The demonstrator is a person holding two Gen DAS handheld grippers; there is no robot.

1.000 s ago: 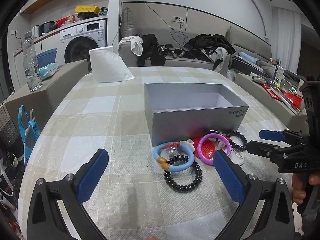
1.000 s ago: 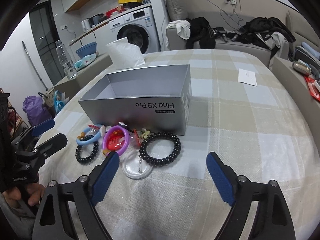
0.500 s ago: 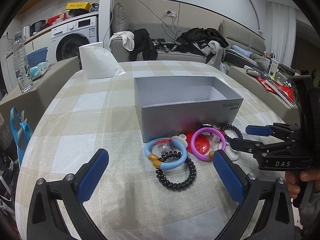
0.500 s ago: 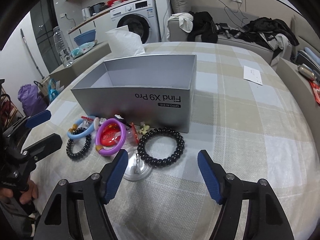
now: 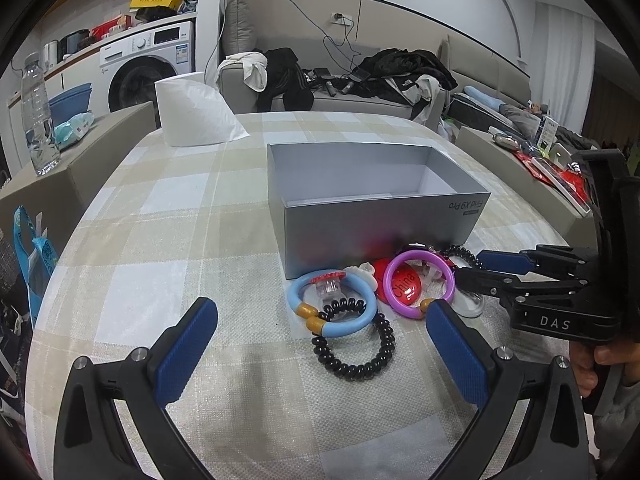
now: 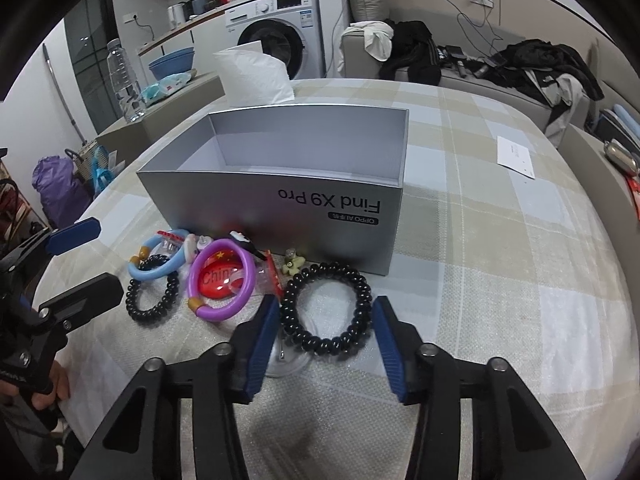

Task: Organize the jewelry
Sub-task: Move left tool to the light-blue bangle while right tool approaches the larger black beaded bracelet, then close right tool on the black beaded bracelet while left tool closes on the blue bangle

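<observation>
An empty grey box point(image 5: 380, 224) point(image 6: 280, 204) stands on the checked tablecloth. In front of it lie a blue bracelet point(image 5: 360, 316) point(image 6: 176, 258), a purple bracelet point(image 5: 400, 304) point(image 6: 224, 308), a red badge point(image 5: 402, 288) and two black coil bands. My left gripper point(image 5: 320, 316) is open, just short of the nearer black coil band point(image 5: 352, 364). My right gripper point(image 6: 325, 312) is open, its fingers either side of the other black coil band point(image 6: 326, 344), which rests on the cloth. A clear disc point(image 6: 286, 360) lies under its left finger.
A white tissue pack point(image 5: 196, 120) stands at the table's far left. A white paper point(image 6: 516, 156) lies far right. A water bottle point(image 5: 38, 116) stands on a side ledge. A cluttered sofa point(image 5: 360, 80) is behind the table.
My right gripper has moved forward and narrowed, its fingers now straddling the black coil band. My left gripper has drifted slightly closer to the jewelry and stays wide open.
</observation>
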